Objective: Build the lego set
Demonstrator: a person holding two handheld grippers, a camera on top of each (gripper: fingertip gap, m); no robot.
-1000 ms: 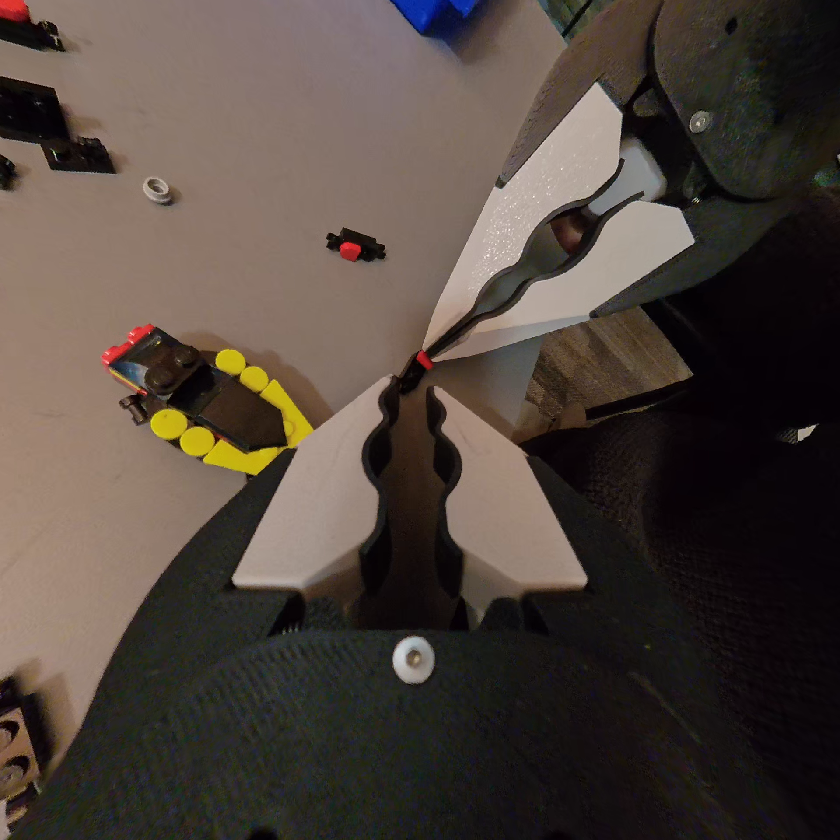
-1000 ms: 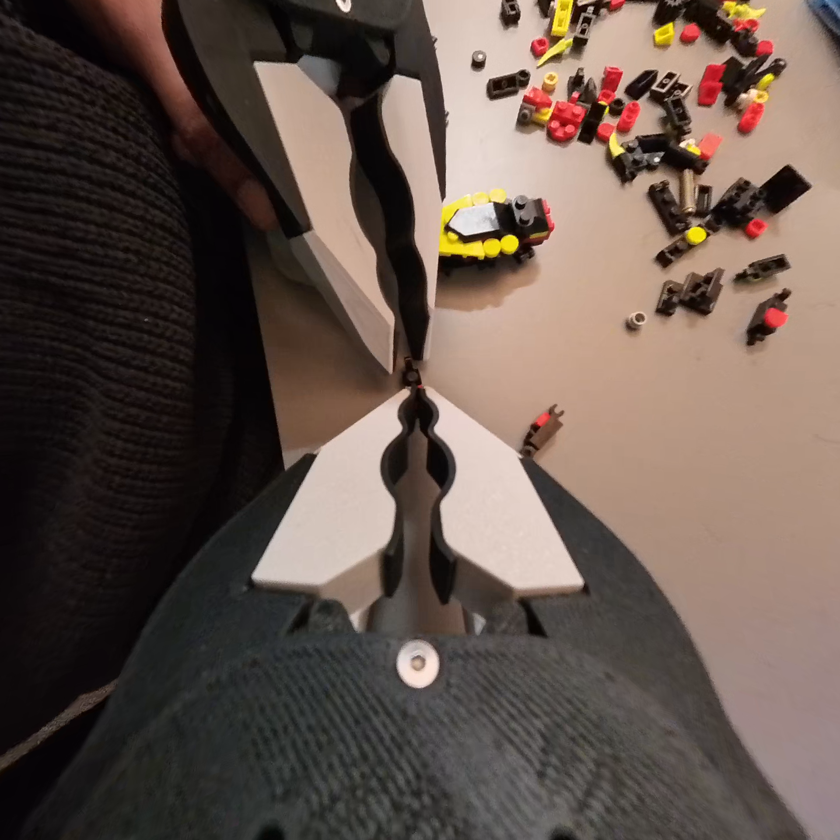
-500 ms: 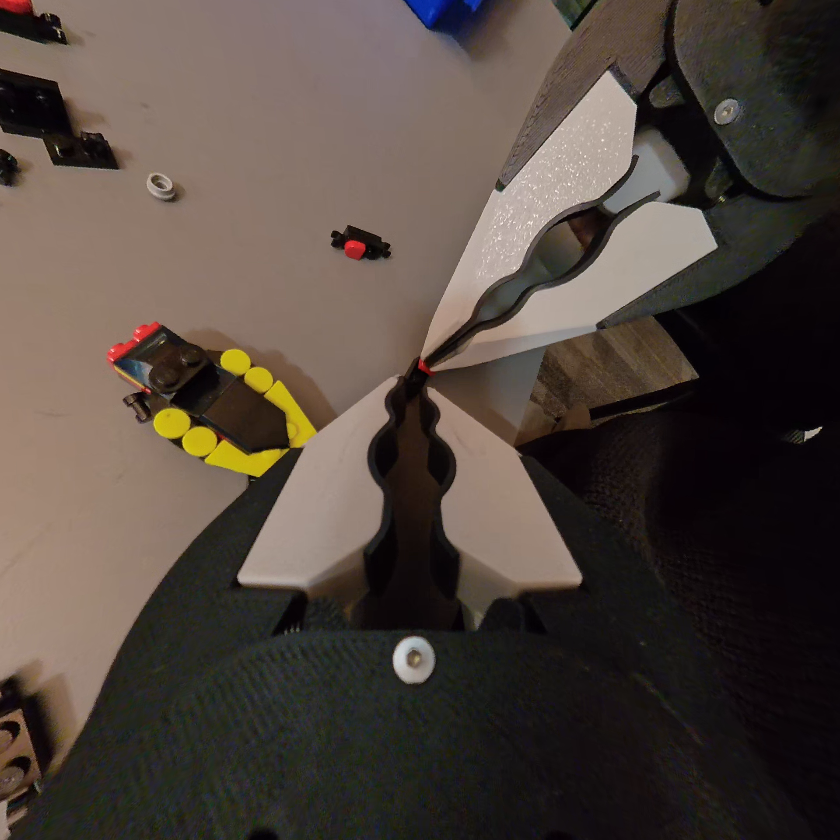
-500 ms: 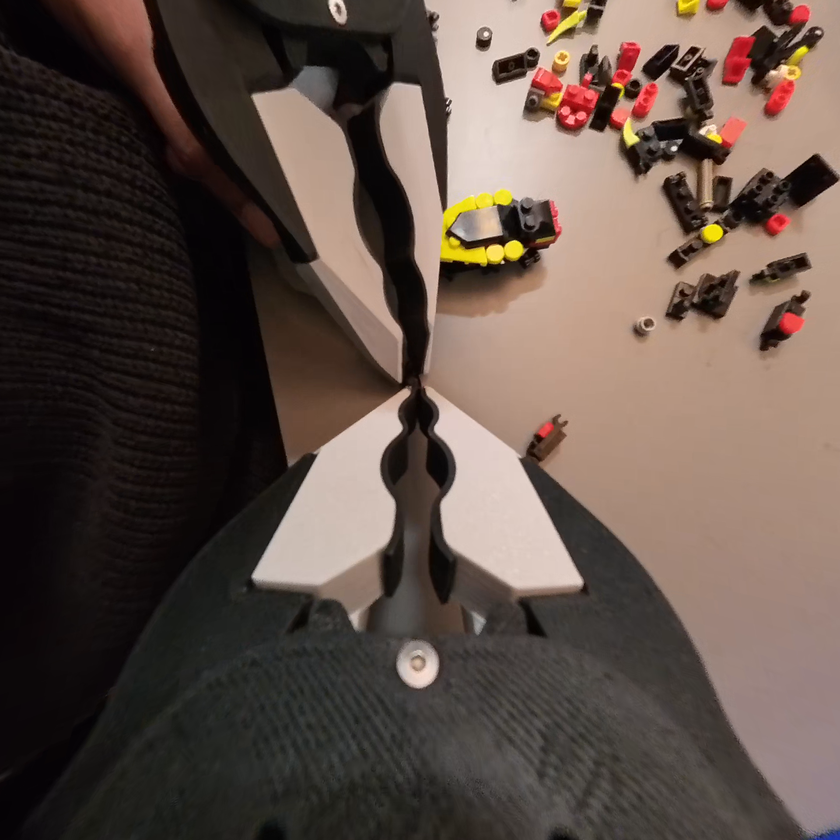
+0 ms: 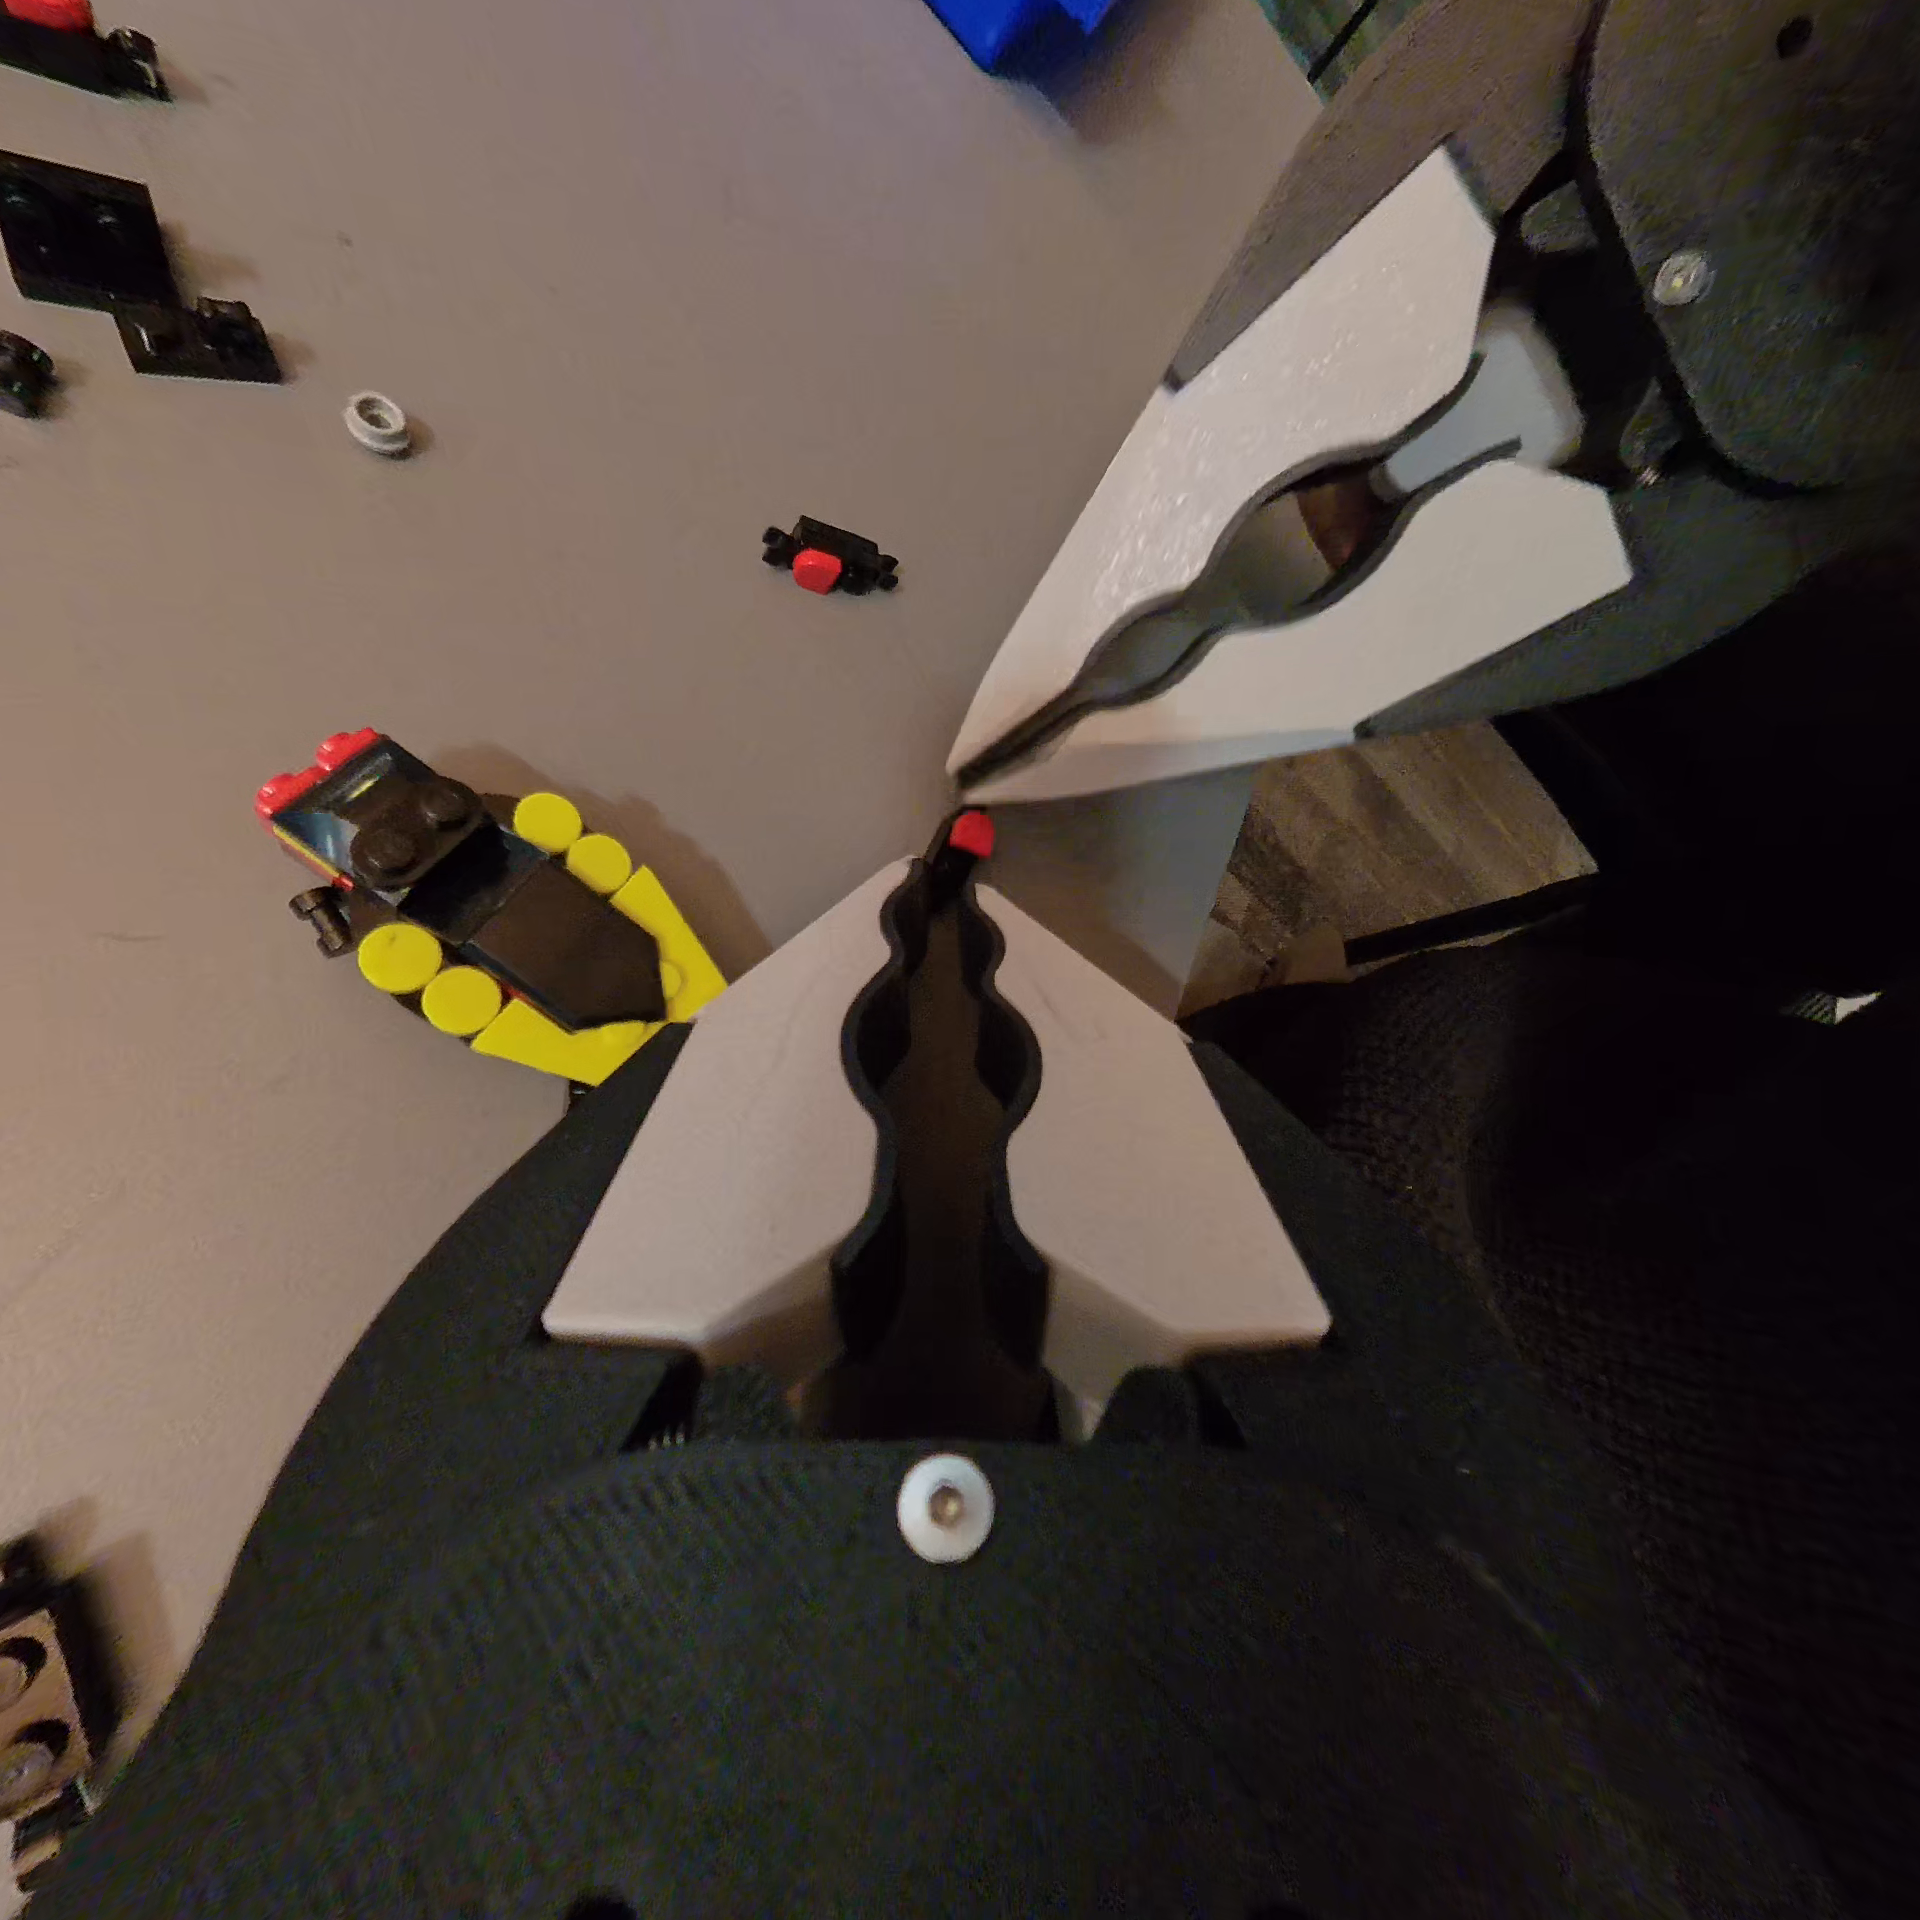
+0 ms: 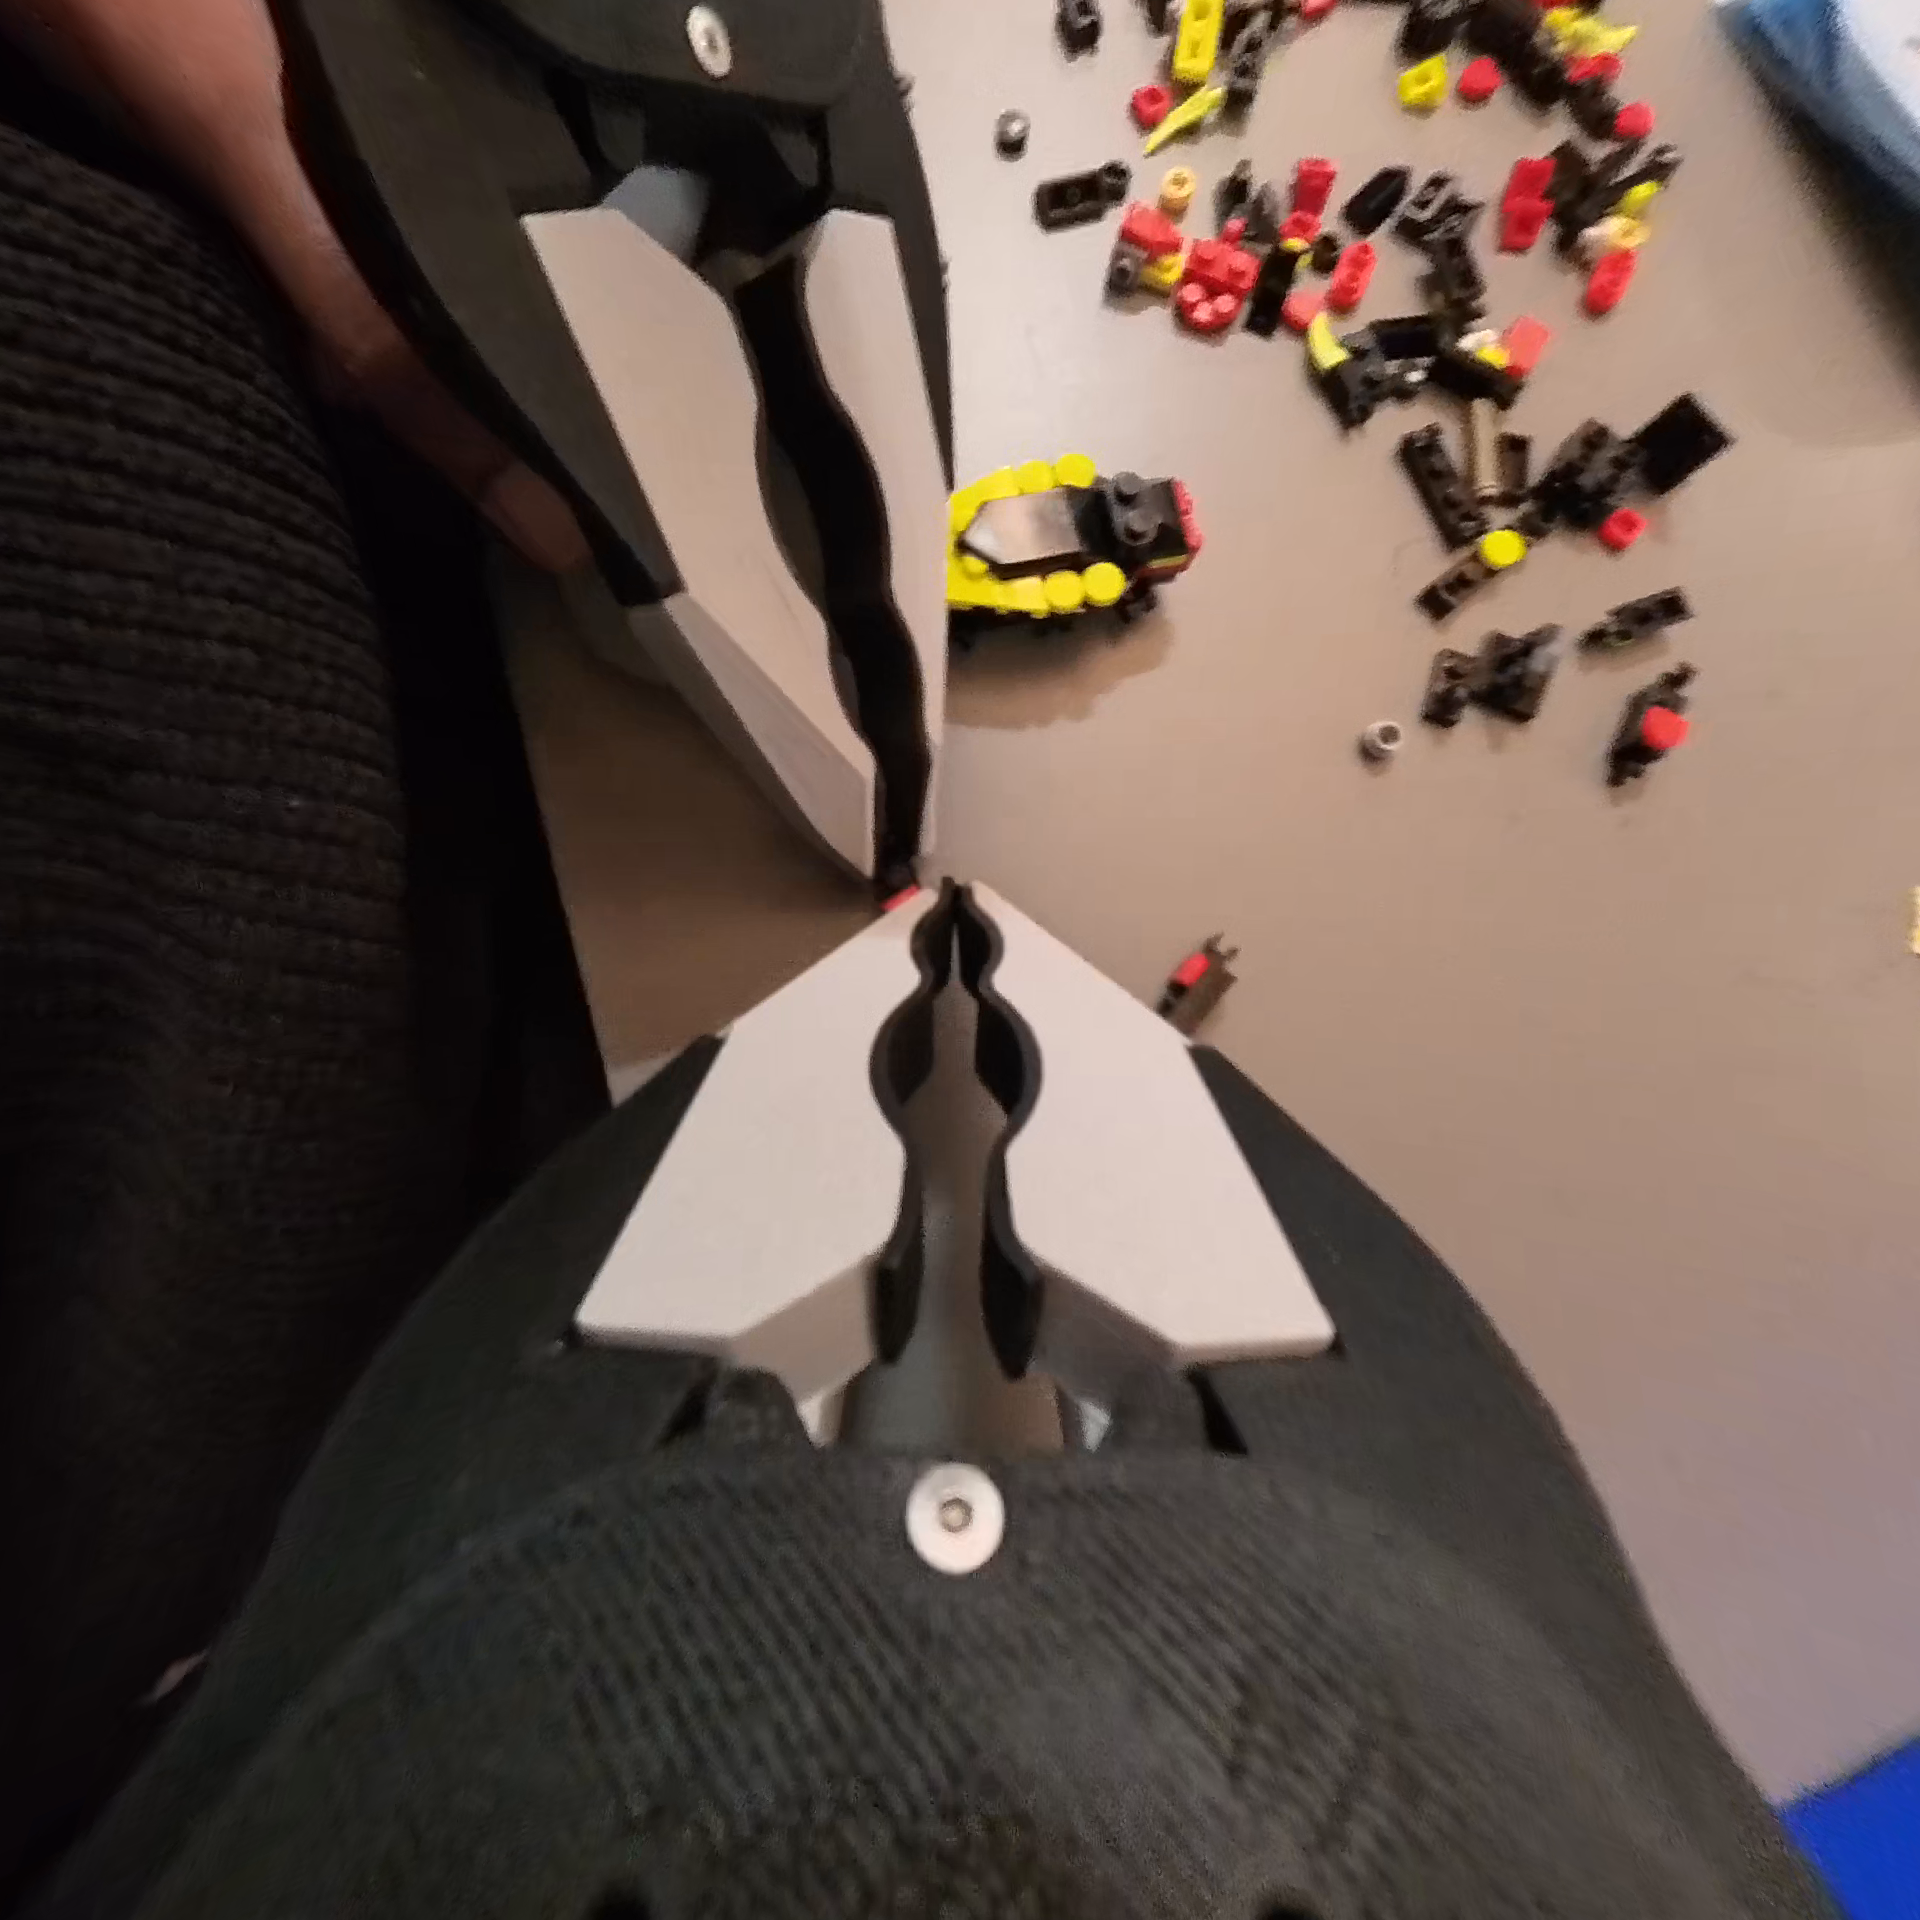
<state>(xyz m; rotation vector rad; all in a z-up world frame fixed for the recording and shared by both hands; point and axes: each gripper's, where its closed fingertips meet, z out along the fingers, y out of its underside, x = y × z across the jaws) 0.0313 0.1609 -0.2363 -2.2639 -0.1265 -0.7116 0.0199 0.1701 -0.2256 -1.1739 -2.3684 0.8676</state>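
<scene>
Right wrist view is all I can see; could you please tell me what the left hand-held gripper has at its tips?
Observer: The left hand-held gripper pinches a small black piece whose red stud pokes out beyond its tips.
Operator: Thank you. Does my right hand-held gripper touch that piece?
Observer: No. The left wrist view shows the right hand-held gripper shut, with a narrow gap between it and the red stud.
Operator: Is there anything to the side of them that I cannot see?
Observer: Wooden floor shows past the table edge, to the right of the tips.
</scene>
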